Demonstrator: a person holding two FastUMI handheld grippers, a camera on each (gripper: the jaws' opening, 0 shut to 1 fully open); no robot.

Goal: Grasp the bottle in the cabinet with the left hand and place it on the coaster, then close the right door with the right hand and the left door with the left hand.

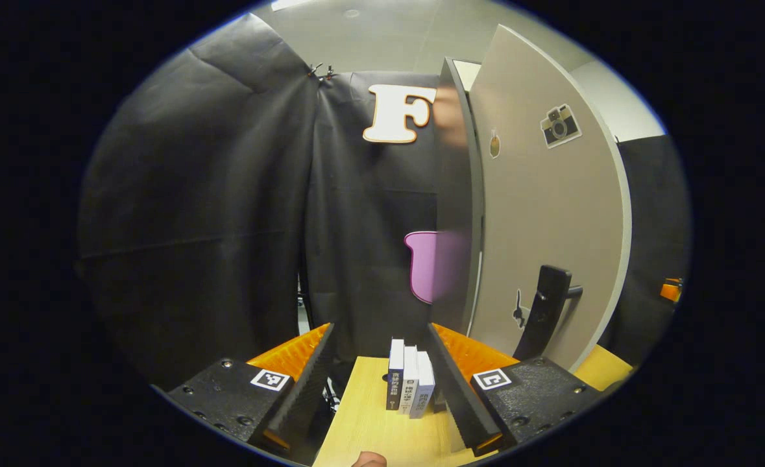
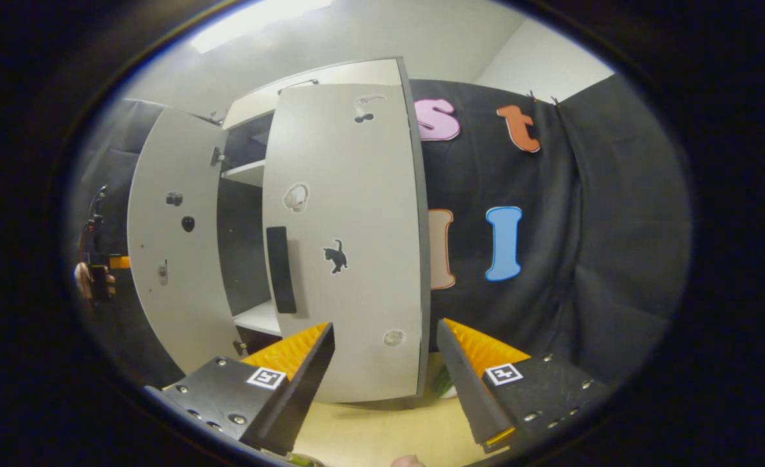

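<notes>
Grey doors both hang open: right door (image 2: 346, 246) sits just ahead of the right gripper (image 2: 385, 383), left door (image 1: 551, 214) beside the left gripper (image 1: 382, 383). Both sets of fingers are spread and empty, and I can't spot the bottle or coaster. Risk is open fingers snagging the handle (image 2: 280, 269), or the left ones clipping the little boxes (image 1: 410, 384) on the desk (image 1: 369, 428).

Down on my pale wooden tabletop (image 1: 363, 428) stand three slim boxes (image 1: 409, 384) in a row, upright and touching one another, one dark-faced and two white (their print is too small for me to make out). Behind them hangs the creased black cloth wall (image 1: 213, 214), pinned at its top seam by small metal clips (image 1: 321, 70). Above that I see a plain white ceiling (image 2: 382, 39) with a bright strip light (image 2: 259, 23).
</notes>
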